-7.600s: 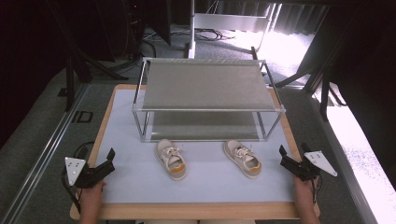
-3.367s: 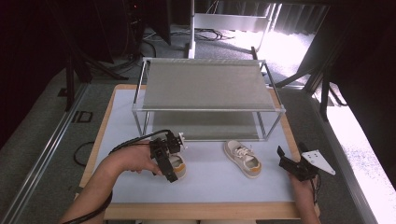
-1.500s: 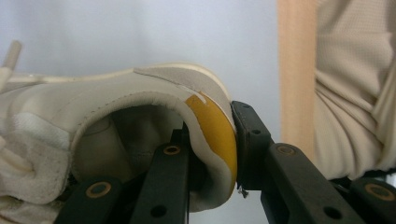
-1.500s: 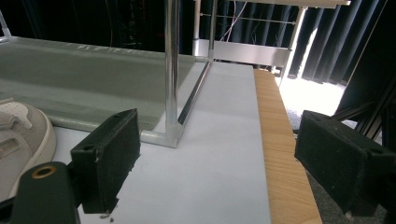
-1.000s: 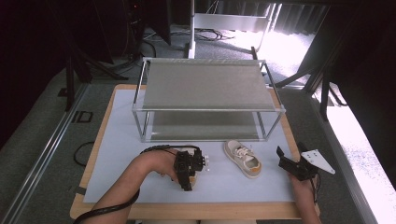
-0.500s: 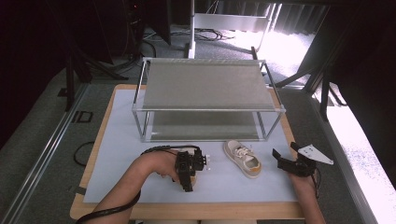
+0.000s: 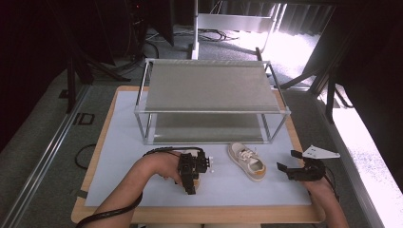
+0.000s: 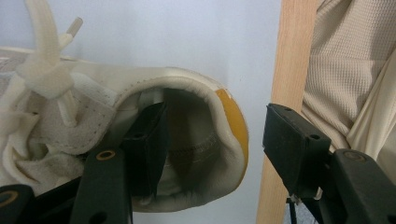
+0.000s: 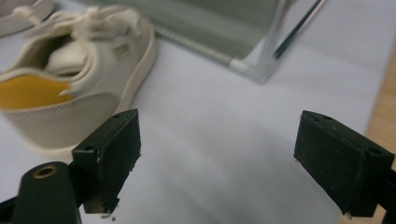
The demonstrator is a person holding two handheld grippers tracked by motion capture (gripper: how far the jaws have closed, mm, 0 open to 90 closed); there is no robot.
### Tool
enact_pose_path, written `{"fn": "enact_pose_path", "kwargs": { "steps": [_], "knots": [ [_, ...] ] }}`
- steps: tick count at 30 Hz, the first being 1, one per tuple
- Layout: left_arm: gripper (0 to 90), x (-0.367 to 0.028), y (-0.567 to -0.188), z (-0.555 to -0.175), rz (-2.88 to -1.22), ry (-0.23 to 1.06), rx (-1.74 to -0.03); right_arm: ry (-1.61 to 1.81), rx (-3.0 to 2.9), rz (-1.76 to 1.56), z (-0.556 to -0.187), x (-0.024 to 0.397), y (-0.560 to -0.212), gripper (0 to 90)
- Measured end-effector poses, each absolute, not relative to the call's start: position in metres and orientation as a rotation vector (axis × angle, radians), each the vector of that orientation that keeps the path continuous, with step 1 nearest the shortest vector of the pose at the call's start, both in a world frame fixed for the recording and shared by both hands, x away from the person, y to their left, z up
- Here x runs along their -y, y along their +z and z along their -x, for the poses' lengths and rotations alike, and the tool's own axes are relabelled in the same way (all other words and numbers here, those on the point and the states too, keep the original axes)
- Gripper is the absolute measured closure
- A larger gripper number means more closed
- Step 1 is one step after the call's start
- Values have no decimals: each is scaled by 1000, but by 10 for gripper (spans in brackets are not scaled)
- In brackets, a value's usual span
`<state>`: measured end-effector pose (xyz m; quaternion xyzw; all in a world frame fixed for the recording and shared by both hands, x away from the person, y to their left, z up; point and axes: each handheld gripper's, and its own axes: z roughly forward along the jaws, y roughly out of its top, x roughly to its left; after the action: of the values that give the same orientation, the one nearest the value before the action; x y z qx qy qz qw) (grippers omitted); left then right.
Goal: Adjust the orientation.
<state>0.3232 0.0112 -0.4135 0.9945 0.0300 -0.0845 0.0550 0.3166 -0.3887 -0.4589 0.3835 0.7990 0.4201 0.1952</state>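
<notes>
Since half a second earlier the right gripper (image 7: pixel 291 166) had edged toward the right shoe (image 7: pixel 246 162) with fingers spread and empty, while the left gripper (image 8: pixel 212 149) straddled the left shoe (image 8: pixel 140 140) heel, unclenched, near the tabletop (image 7: pixel 107 209) front edge; next likely: clamp, lift to the metal rack (image 7: pixel 209 88); white mat (image 7: pixel 123 142), dark room.

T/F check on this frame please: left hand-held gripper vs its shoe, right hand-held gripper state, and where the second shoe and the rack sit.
1. The left hand-held gripper has one jaw inside a shoe opening, one outside the heel. True.
2. The right hand-held gripper is clamped on the other shoe. False: it is open, the shoe beside it.
3. Both shoes sit on the rack. False: both are on the white mat in front.
4. The rack's shelves hold nothing visible. True.
</notes>
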Motion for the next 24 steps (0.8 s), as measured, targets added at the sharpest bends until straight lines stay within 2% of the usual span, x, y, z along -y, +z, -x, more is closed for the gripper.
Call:
{"fn": "enact_pose_path", "kwargs": {
  "steps": [24],
  "knots": [
    [404, -10, -412, -324, -3056, -254, -86, 625, -2790, -762, -324, 364, -444, 193]
  ]
}}
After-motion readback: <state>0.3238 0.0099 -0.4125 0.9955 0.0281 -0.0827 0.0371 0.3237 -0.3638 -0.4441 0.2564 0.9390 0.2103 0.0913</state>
